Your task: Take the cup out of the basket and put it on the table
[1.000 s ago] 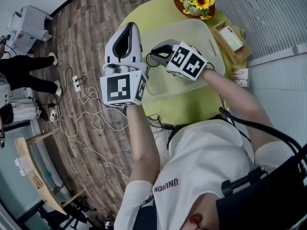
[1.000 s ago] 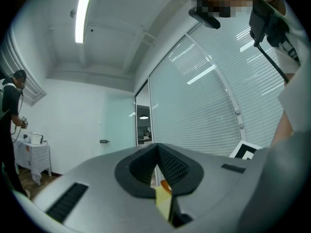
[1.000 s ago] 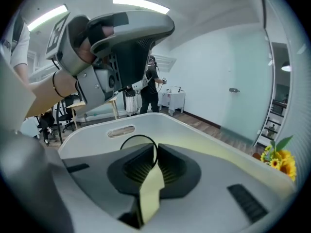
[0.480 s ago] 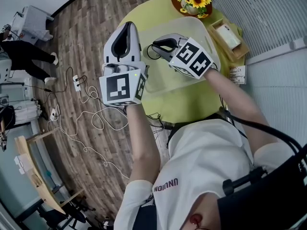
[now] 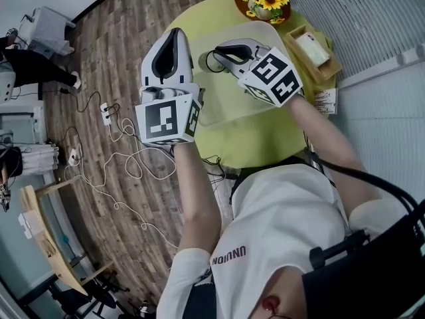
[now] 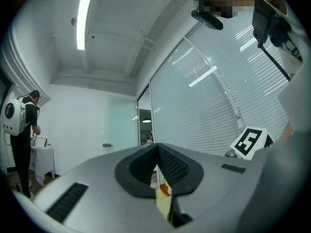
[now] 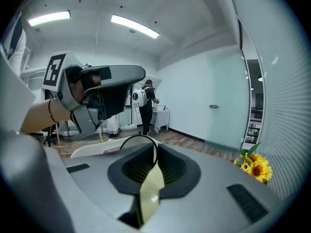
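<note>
My right gripper (image 5: 223, 52) hovers over the translucent white basket (image 5: 229, 106) on the round yellow-green table (image 5: 265, 145). Its jaws are nearly together, pinching the wall of a clear cup (image 5: 211, 62) with a thin dark rim. That rim arcs just past the jaw tips in the right gripper view, where the cup (image 7: 138, 137) sits in front of my right gripper (image 7: 155, 148). My left gripper (image 5: 172, 35) is held raised at the table's left edge, beside the basket. In the left gripper view its jaws (image 6: 157, 148) meet with nothing between them.
A pot of sunflowers (image 5: 264, 2) stands at the table's far side. A wooden tray with a white box (image 5: 311, 52) and a small card (image 5: 323, 102) lie to the right. Cables and a power strip (image 5: 106, 115) trail over the wood floor. A person (image 7: 146, 106) stands far back.
My right gripper has risen with the cup and shifted toward the far side of the basket. The left gripper has stayed almost where it was.
</note>
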Tool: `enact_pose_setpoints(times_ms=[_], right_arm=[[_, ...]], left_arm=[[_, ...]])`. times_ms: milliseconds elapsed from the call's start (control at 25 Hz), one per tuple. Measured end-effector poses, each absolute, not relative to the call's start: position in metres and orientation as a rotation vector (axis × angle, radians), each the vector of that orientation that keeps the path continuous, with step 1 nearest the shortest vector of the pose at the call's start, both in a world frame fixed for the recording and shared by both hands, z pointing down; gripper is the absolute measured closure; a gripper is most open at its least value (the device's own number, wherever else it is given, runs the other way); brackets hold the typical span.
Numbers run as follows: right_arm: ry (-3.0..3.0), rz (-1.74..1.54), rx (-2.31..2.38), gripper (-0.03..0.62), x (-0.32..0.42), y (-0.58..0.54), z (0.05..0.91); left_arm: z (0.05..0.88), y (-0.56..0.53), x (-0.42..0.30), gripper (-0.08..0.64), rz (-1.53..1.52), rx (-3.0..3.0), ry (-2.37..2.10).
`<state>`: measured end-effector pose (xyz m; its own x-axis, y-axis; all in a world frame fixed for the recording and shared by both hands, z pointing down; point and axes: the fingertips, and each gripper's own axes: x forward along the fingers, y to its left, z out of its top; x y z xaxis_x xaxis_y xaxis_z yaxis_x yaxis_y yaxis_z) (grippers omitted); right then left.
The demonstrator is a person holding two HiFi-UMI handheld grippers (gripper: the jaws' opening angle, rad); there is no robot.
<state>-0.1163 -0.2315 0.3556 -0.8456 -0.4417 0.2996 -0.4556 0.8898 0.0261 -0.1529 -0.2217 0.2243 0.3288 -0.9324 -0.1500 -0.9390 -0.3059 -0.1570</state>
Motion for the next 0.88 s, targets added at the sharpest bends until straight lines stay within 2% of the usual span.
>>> enact_pose_setpoints(times_ms=[880], right_arm=[[-2.896,0.042,0.939,0.551,-0.083,-0.241,0.304]], left_arm=[[0.217,-0.212,-0.159,0.546,0.052,-2.326,1.745]])
